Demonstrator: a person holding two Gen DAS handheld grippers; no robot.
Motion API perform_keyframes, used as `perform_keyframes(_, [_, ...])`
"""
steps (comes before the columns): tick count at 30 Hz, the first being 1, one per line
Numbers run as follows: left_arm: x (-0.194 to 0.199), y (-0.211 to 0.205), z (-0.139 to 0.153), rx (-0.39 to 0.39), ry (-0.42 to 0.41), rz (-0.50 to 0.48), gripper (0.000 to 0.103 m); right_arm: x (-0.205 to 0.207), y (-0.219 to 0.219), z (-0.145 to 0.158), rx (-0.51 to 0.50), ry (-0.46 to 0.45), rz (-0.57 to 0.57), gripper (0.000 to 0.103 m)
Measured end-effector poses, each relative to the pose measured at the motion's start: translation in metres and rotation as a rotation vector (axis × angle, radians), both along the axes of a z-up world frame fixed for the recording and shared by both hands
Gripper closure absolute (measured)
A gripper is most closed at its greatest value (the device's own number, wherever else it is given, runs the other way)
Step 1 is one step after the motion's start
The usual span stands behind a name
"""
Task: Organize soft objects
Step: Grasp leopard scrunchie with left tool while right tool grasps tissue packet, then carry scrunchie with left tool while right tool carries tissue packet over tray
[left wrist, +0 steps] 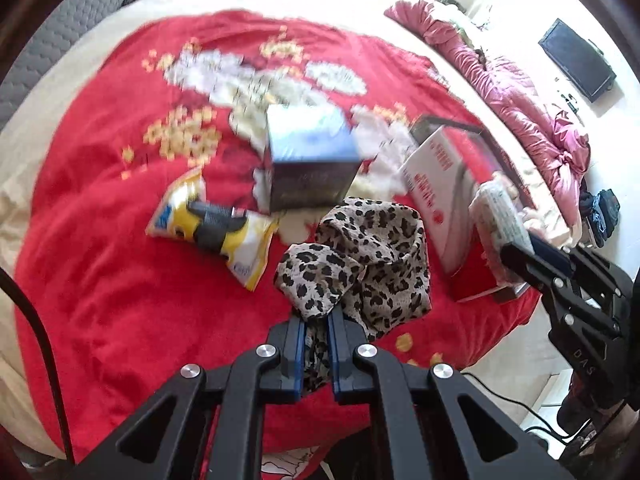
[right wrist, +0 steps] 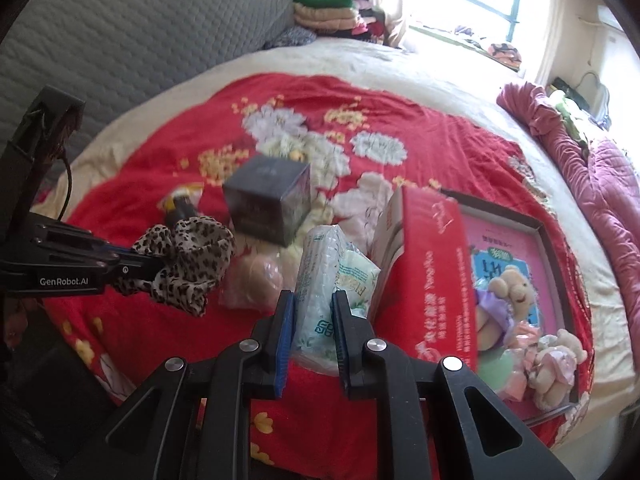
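My left gripper (left wrist: 317, 320) is shut on a leopard-print cloth (left wrist: 360, 264), held bunched above the red blanket (left wrist: 120, 280). From the right wrist view the same cloth (right wrist: 188, 260) hangs from the left gripper at the left. My right gripper (right wrist: 313, 300) is shut on a soft pack of tissues (right wrist: 324, 280) in clear and green wrapping, beside an open red box (right wrist: 432, 264). In the left wrist view the right gripper (left wrist: 516, 248) holds the tissue pack (left wrist: 500, 216) at the right.
A dark cube box (left wrist: 308, 160) and a yellow snack bag (left wrist: 216, 228) lie on the blanket. A tray (right wrist: 544, 240) with small teddy bears (right wrist: 512, 288) sits right. A pink bagged item (right wrist: 256, 280) lies behind the tissues. A pink quilt (right wrist: 600, 184) lies far right.
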State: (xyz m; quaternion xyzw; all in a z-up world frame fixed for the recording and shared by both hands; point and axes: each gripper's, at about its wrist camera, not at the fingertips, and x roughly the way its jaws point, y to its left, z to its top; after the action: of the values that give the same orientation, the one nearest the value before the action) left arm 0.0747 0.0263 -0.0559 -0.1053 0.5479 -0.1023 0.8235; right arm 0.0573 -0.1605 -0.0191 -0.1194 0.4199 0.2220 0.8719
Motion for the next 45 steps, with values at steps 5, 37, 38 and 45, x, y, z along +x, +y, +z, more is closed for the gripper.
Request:
perform_keyframes(5, [0.001,-0.011,0.034,0.036,-0.074,-0.011,0.093,-0.004,-0.01,0.02,0.022,-0.026,-0.021,0.084])
perform_keyframes(37, [0.017,-0.115,0.108,0.109,-0.234,-0.164,0.093,-0.024,-0.09,0.098,0.119,-0.155,-0.155,0.084])
perform_keyframes(38, [0.018,-0.119,0.108,0.109,-0.237,-0.17,0.093,-0.024,-0.094,0.099,0.122,-0.157,-0.162,0.084])
perform_keyframes(45, [0.026,-0.146,0.109,0.11,-0.244,-0.209,0.093,-0.022,-0.125,0.1,0.129,-0.158,-0.224,0.084])
